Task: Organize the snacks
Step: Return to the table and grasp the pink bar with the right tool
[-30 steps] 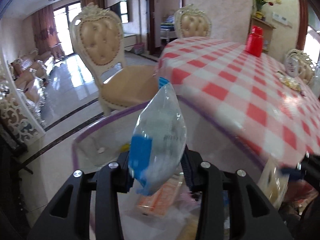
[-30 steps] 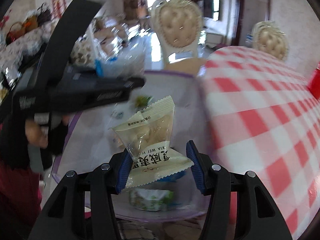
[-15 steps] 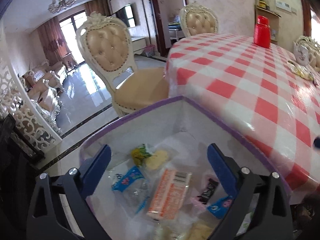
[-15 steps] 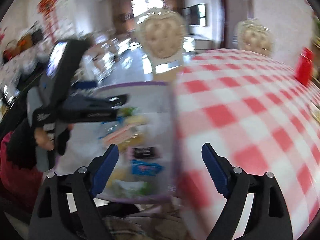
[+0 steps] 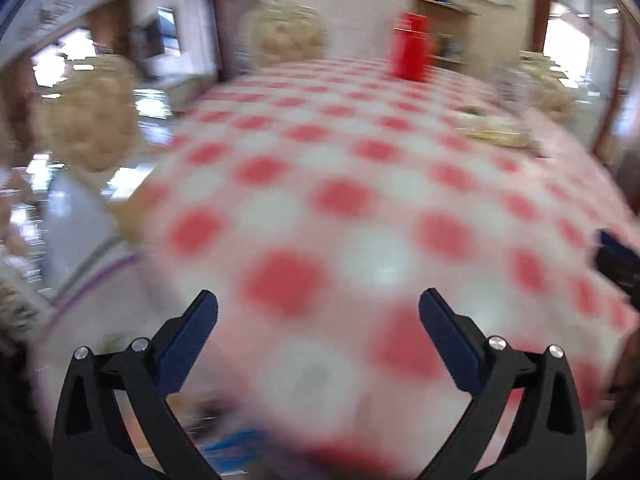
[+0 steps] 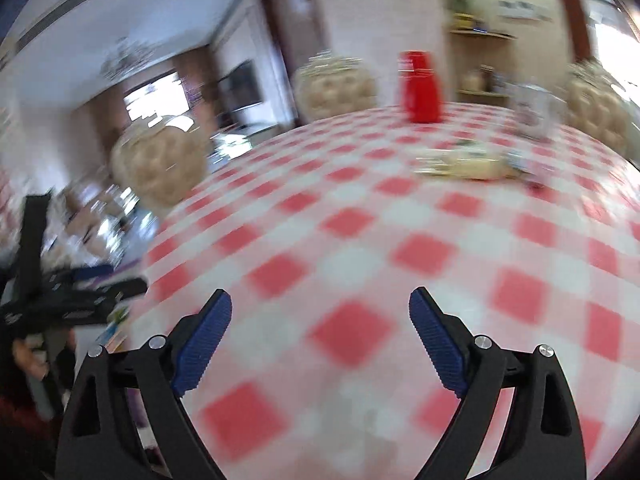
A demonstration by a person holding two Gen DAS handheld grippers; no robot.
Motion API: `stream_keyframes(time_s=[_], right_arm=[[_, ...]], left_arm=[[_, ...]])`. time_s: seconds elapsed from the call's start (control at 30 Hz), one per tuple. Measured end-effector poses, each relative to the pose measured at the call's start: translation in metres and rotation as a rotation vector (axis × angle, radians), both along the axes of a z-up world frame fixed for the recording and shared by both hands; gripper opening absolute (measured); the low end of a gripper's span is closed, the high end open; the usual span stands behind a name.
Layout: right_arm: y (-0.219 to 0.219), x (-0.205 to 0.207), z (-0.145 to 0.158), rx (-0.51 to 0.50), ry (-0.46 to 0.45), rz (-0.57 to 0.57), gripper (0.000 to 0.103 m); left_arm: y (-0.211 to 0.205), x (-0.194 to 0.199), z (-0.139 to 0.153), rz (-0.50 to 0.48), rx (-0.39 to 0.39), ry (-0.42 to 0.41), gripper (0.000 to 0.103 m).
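Observation:
Both views are blurred by motion. My left gripper (image 5: 318, 304) hangs over the red-and-white checked tablecloth (image 5: 344, 196); its jaws are opening and nothing is between them. My right gripper (image 6: 320, 300) is also over the cloth, jaws opening and empty. A small pile of snack packets (image 6: 464, 164) lies far across the table, seen in the left wrist view as snack packets (image 5: 496, 130) too. The clear bin with a purple rim (image 5: 92, 280) sits low at the table's left edge. The left gripper (image 6: 80, 292) shows at the left of the right wrist view, beside the bin.
A red jug (image 6: 420, 88) stands at the far side of the table, with a clear jar (image 6: 532, 114) to its right. Padded cream chairs (image 6: 336, 88) ring the table. A person's hand (image 6: 28, 356) holds the left tool.
Both grippers let go of their snack packets over the bin and opened wide. Both then swung right, away from the bin and out over the table.

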State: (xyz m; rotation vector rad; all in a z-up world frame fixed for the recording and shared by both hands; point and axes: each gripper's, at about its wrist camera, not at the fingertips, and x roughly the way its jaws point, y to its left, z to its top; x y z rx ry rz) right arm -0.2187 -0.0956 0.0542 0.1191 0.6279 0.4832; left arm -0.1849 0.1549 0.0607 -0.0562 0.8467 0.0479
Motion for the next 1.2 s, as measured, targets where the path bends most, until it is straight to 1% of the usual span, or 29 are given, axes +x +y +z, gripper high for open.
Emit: stream_keyframes(time_s=[0.07, 0.1, 0.2, 0.23, 0.27, 0.3, 0.33, 0.4, 0.5, 0.53, 0.57, 0.6, 0.63, 0.7, 0.73, 0.8, 0.9, 1.0, 1.07, 1.1, 1.13, 1.17, 1.2], right_arm=[[-0.030, 0.020, -0.007, 0.015, 0.030, -0.090, 0.088], [-0.052, 0.032, -0.012, 0.026, 0.056, -0.144, 0.088], [-0.093, 0.055, -0.024, 0.045, 0.116, -0.228, 0.088], [-0.110, 0.064, -0.029, 0.042, 0.133, -0.258, 0.088], [-0.120, 0.068, -0.032, 0.038, 0.141, -0.277, 0.088], [-0.129, 0.074, -0.034, 0.035, 0.148, -0.294, 0.088], [-0.139, 0.081, -0.038, 0.037, 0.161, -0.310, 0.088], [-0.157, 0.097, -0.042, 0.072, 0.191, -0.331, 0.088], [-0.173, 0.125, -0.039, 0.030, 0.171, -0.386, 0.088], [-0.176, 0.139, -0.041, 0.020, 0.171, -0.411, 0.087], [-0.180, 0.154, -0.041, 0.017, 0.174, -0.436, 0.085], [-0.185, 0.169, -0.041, 0.015, 0.177, -0.458, 0.083], [-0.188, 0.187, -0.042, 0.000, 0.182, -0.478, 0.078], [-0.190, 0.220, -0.045, -0.031, 0.195, -0.505, 0.074], [-0.189, 0.239, -0.047, -0.042, 0.202, -0.506, 0.070], [-0.183, 0.274, -0.051, -0.052, 0.225, -0.508, 0.069], [-0.173, 0.304, -0.050, -0.061, 0.231, -0.511, 0.066], [-0.161, 0.333, -0.051, -0.111, 0.237, -0.536, 0.066], [-0.154, 0.352, -0.055, -0.177, 0.265, -0.564, 0.064], [-0.152, 0.357, -0.057, -0.194, 0.270, -0.571, 0.062], [-0.149, 0.362, -0.060, -0.222, 0.280, -0.575, 0.057], [-0.147, 0.364, -0.063, -0.243, 0.296, -0.572, 0.052], [-0.146, 0.361, -0.063, -0.248, 0.292, -0.568, 0.045]], left_arm=[[-0.035, 0.027, 0.003, -0.089, -0.063, 0.005, 0.101], [-0.052, 0.042, 0.004, -0.119, -0.083, 0.003, 0.101], [-0.104, 0.092, 0.004, -0.197, -0.141, -0.046, 0.101], [-0.121, 0.115, 0.001, -0.217, -0.167, -0.072, 0.101], [-0.130, 0.126, -0.002, -0.221, -0.175, -0.082, 0.101], [-0.143, 0.149, -0.009, -0.213, -0.178, -0.093, 0.101], [-0.149, 0.161, -0.014, -0.205, -0.180, -0.099, 0.101], [-0.160, 0.191, -0.025, -0.168, -0.189, -0.105, 0.101], [-0.160, 0.223, -0.041, -0.129, -0.268, -0.099, 0.101], [-0.156, 0.228, -0.045, -0.111, -0.310, -0.094, 0.101], [-0.151, 0.231, -0.046, -0.096, -0.351, -0.093, 0.101], [-0.144, 0.228, -0.046, -0.092, -0.397, -0.125, 0.101], [-0.138, 0.225, -0.045, -0.090, -0.428, -0.151, 0.101], [-0.134, 0.223, -0.044, -0.099, -0.460, -0.173, 0.101], [-0.134, 0.225, -0.044, -0.100, -0.464, -0.166, 0.101], [-0.135, 0.225, -0.044, -0.102, -0.466, -0.158, 0.101], [-0.131, 0.226, -0.043, -0.086, -0.484, -0.175, 0.101], [-0.129, 0.226, -0.042, -0.077, -0.489, -0.180, 0.101], [-0.131, 0.227, -0.042, -0.084, -0.484, -0.182, 0.101], [-0.131, 0.227, -0.042, -0.083, -0.480, -0.181, 0.101], [-0.132, 0.228, -0.042, -0.082, -0.475, -0.178, 0.101], [-0.132, 0.228, -0.042, -0.081, -0.475, -0.175, 0.101], [-0.131, 0.228, -0.042, -0.080, -0.475, -0.175, 0.101]])
